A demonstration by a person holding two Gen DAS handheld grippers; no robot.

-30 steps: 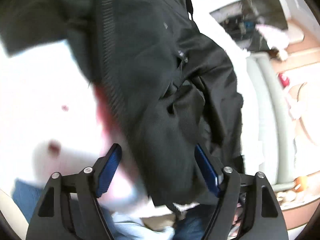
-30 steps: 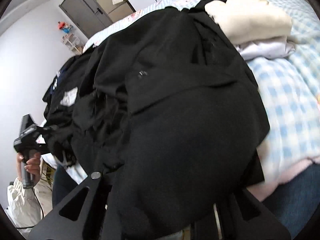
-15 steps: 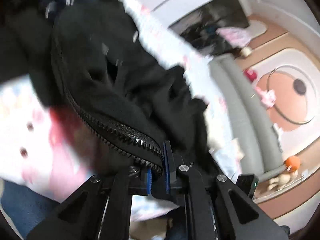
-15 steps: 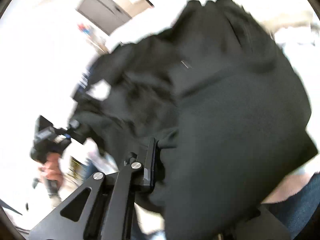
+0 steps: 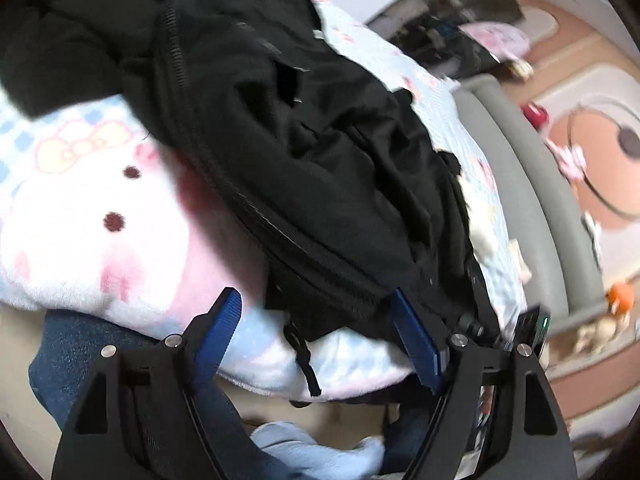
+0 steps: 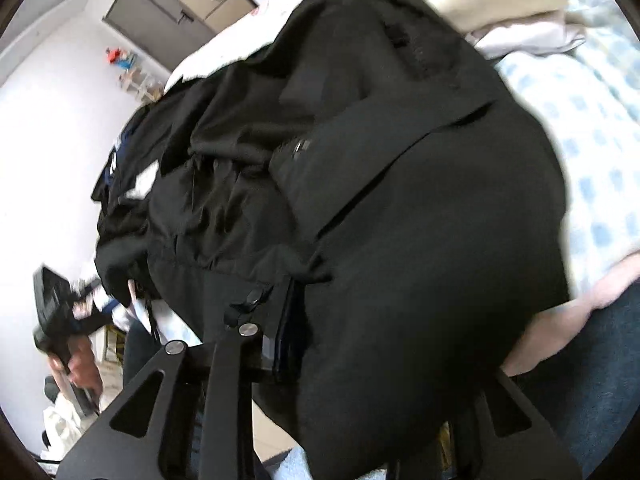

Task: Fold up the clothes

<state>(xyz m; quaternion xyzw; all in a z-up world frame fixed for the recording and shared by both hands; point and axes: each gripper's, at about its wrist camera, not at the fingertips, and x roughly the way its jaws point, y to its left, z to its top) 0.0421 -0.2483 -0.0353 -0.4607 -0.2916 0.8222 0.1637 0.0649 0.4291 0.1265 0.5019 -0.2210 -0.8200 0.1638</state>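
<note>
Left tongs (image 5: 316, 336): my jaws just sprang wide, empty, black jacket (image 5: 304, 152) hem between them. Jacket: on the bed (image 5: 88, 216), zipper running from the near edge away up-left. Right tongs (image 6: 380, 344): just parted somewhat; jacket fabric drapes them, grip unclear.

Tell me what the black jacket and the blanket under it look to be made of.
Black jacket: looks like a matte woven synthetic, possibly nylon or polyester; it creases crisply, shows little sheen and carries a toothed zipper along its edge. Blanket: looks like soft plush fleece; its surface is fuzzy, the cartoon print soft-edged and the rim thick and rounded.
</note>
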